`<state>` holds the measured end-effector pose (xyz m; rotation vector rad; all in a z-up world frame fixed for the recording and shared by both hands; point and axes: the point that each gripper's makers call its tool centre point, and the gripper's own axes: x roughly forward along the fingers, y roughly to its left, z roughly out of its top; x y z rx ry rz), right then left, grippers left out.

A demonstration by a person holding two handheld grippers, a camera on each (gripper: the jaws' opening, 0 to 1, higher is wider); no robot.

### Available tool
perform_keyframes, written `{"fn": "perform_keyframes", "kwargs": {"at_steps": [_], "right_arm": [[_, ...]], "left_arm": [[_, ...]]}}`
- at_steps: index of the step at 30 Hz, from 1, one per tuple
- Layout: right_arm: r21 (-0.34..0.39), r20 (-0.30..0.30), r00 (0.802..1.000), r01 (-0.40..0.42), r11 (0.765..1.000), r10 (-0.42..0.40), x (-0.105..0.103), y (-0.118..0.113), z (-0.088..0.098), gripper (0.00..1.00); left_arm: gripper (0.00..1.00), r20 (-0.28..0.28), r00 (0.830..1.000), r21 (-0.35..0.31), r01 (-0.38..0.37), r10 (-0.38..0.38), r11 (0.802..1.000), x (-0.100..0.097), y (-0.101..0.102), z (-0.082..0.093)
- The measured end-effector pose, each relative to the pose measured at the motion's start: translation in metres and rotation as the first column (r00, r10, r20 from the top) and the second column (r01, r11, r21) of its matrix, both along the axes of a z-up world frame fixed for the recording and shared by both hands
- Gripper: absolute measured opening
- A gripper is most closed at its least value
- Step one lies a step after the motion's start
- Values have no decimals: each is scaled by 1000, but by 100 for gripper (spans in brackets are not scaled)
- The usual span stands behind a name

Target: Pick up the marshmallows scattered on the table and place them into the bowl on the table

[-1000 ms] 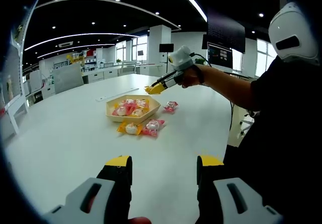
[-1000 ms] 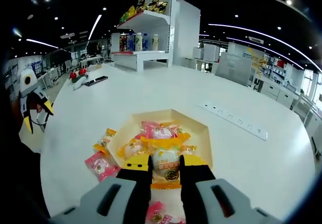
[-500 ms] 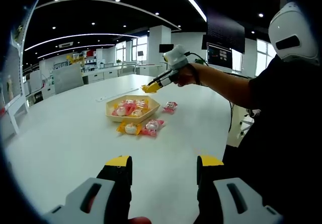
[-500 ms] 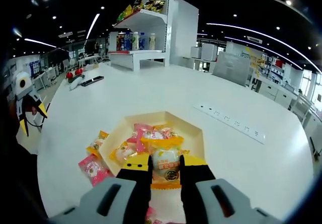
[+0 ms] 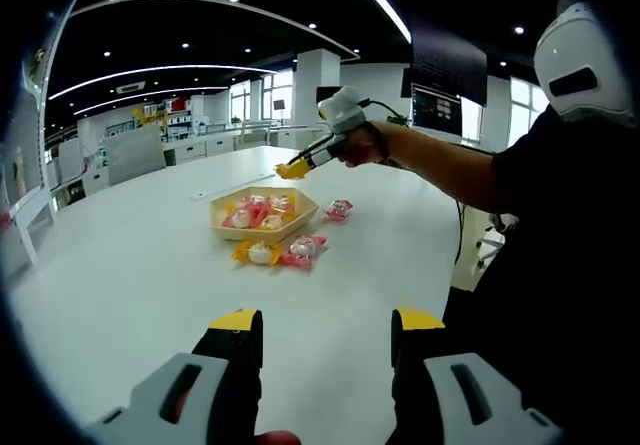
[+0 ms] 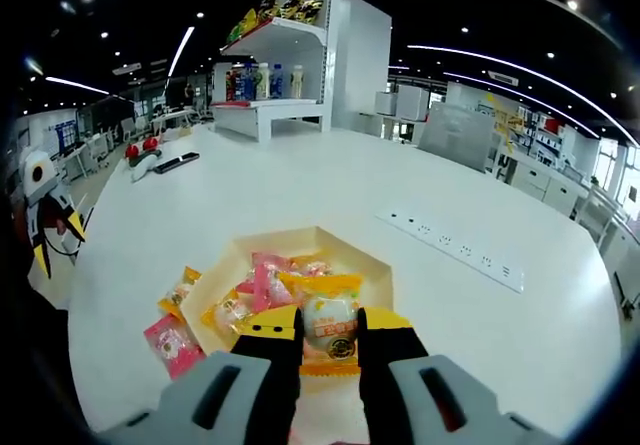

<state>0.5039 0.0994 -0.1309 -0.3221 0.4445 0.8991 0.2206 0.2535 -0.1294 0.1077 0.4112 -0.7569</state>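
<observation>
Right gripper (image 6: 325, 333) has a yellow-wrapped marshmallow (image 6: 327, 327) pinched between its jaws, right above the bowl (image 6: 372, 266). Left gripper (image 5: 325, 327) jaws sit wide apart, nothing in them, over bare bench (image 5: 130, 255).

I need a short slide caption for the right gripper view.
Right claw holds a yellow marshmallow packet above the bowl.

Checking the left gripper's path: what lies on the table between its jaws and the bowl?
In the left gripper view, bare white table, then two wrapped marshmallows, orange and pink, just before the bowl. The left gripper is open.
</observation>
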Motion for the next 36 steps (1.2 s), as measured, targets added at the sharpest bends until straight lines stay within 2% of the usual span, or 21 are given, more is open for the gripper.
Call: {"fn": "perform_keyframes", "kwargs": {"at_steps": [17, 36], "right_arm": [[-21, 19, 1000, -10, 1000, 10, 16, 9, 6, 22], [-39, 29, 1000, -7, 999, 8, 27, 18, 2, 23]], "left_arm": [[52, 3, 1000, 4, -4, 4, 1000, -1, 3, 1], [52, 1, 1000, 5, -11, 11, 1000, -1, 4, 2]]}}
